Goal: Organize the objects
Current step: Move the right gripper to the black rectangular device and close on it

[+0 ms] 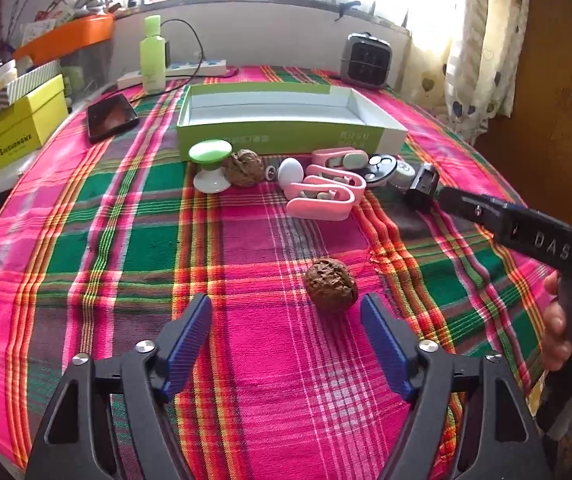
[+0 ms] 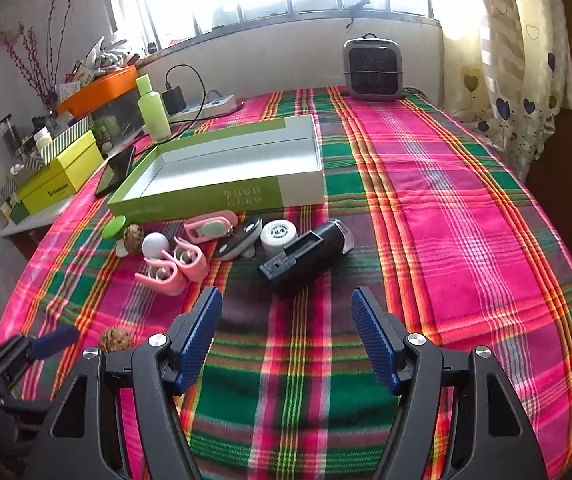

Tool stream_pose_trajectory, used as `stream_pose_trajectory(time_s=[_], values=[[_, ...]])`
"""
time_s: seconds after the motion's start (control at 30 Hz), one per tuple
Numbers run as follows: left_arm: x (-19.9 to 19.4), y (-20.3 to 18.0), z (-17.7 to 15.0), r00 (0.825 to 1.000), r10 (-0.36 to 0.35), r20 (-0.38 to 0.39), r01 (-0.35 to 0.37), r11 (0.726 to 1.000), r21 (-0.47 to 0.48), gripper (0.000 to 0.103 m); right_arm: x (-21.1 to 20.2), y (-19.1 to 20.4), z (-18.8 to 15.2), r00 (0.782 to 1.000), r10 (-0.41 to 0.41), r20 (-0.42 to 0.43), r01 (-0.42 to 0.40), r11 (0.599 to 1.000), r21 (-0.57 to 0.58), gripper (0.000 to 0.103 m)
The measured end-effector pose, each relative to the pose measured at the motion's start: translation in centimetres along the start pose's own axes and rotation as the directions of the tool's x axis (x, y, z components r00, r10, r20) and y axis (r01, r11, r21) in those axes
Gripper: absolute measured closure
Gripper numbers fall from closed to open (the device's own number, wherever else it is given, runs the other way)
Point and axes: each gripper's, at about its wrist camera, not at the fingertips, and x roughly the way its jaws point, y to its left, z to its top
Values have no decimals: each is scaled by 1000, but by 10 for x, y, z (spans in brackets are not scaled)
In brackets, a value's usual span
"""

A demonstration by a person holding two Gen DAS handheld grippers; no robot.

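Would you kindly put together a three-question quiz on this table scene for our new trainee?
1. True or false: the green-and-white box has items inside.
2. How many walnuts are on the tablecloth?
3. Which is nearest the left gripper? A) phone B) lone walnut C) pink clips

Key: 1 false, it is empty. 2 two, one beside the green-topped knob. 3 B.

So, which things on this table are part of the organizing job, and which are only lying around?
Part of the job:
- brown wrinkled walnut near the left gripper
- second walnut
- pink plastic clips
- white egg-shaped piece
- black rectangular device
- open green-and-white cardboard tray, probably the destination

Lying about:
- black phone
- green bottle
- yellow box
- small grey heater
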Motion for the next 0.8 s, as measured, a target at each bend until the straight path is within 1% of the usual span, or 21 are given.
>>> stream_pose_trajectory(time_s=[0.07,0.17,0.2,0.3,0.37,0.4,0.47,0.53,0.7,0.8], values=[[2,-3,2,1000,13,2,-13,1000,15,32,4,-2,4,1000,-8,1,8,1000,17,35],[3,-7,2,1000,8,0,-8,1000,28,35,10,-2,9,1000,0,-6,0,999,36,36],[3,-7,2,1000,8,0,-8,999,32,36,12,-1,10,1000,-1,-9,1,999,37,39],[5,-7,3,1000,0,2,0,1000,29,39,19,1,15,1000,-17,-12,17,999,40,41],[6,-5,5,1000,8,3,-8,1000,24,45,23,1,17,999,-35,-22,35,998,42,43],[7,-5,6,1000,12,3,-12,1000,25,46,26,1,18,999,-42,-30,43,998,44,46],[8,-5,7,1000,14,5,-14,1000,25,47,29,0,19,998,-45,-38,47,998,50,47],[8,-5,8,1000,15,6,-16,1000,27,47,31,0,20,997,-66,-39,67,997,44,49],[9,-5,9,1000,16,6,-16,999,28,47,35,-4,20,994,-93,-51,95,995,42,65],[10,-5,10,1000,11,5,-11,1000,24,47,31,-5,18,994,-91,-51,93,995,27,70]])
